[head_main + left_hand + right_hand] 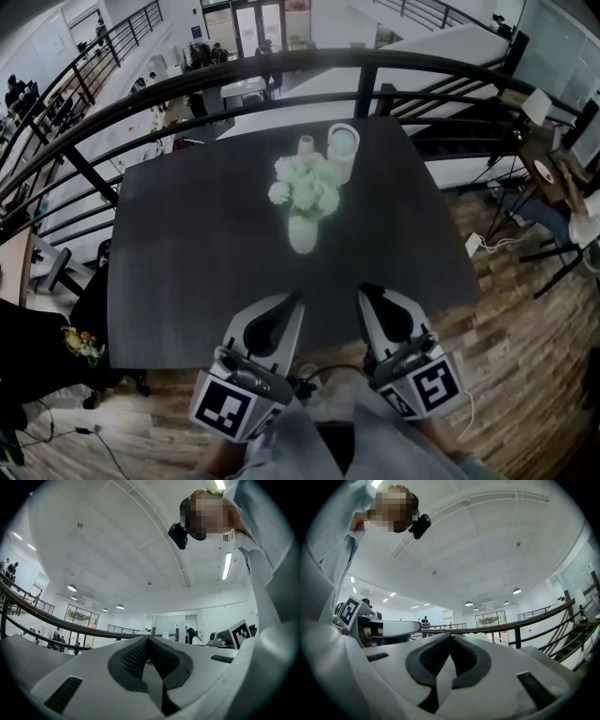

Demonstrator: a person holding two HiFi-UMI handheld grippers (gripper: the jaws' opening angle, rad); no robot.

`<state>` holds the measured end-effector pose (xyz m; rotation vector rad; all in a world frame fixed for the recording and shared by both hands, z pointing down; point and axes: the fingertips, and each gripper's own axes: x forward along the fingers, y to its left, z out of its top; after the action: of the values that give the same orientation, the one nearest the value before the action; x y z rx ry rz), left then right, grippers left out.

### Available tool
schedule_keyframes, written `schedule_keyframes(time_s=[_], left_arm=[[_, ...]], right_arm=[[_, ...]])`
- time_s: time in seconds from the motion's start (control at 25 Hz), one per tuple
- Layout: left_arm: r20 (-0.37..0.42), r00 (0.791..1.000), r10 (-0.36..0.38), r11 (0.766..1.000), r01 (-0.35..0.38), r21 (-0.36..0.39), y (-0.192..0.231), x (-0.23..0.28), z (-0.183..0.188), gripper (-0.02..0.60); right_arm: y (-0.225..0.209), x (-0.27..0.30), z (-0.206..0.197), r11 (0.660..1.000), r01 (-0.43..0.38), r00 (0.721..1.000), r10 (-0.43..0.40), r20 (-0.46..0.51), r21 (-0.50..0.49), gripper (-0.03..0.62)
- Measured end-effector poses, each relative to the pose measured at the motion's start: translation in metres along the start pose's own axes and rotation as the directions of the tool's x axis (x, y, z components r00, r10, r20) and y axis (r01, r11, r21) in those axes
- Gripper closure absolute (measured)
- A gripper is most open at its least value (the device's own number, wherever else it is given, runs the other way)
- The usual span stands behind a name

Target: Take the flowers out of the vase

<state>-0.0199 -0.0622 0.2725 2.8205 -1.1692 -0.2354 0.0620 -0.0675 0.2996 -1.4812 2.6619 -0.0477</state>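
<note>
Both empty with jaws pressed together, the left gripper [293, 300] and right gripper [367, 293] hover at the table's [178, 272] near edge, well short of the flowers [305, 185] standing in the vase [302, 234], so removal hasn't begun.

The flowers [305, 185] are pale greenish-white, the vase [302, 234] white — the table [187, 253] a plain flat black.

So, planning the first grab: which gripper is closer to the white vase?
Left, by a little. The left gripper points almost straight at the vase; the right gripper is offset to its right.
</note>
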Motion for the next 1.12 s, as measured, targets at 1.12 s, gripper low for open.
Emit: schedule_keyframes(time_s=[1.12], left_arm=[[0.003, 0.990, 0.141, 0.990, -0.141, -0.001, 0.047, 0.028, -0.003, 0.583]], right_arm=[[-0.040, 0.082, -0.043, 0.996, -0.085, 0.991, 0.085, -0.106, 0.009, 0.589]])
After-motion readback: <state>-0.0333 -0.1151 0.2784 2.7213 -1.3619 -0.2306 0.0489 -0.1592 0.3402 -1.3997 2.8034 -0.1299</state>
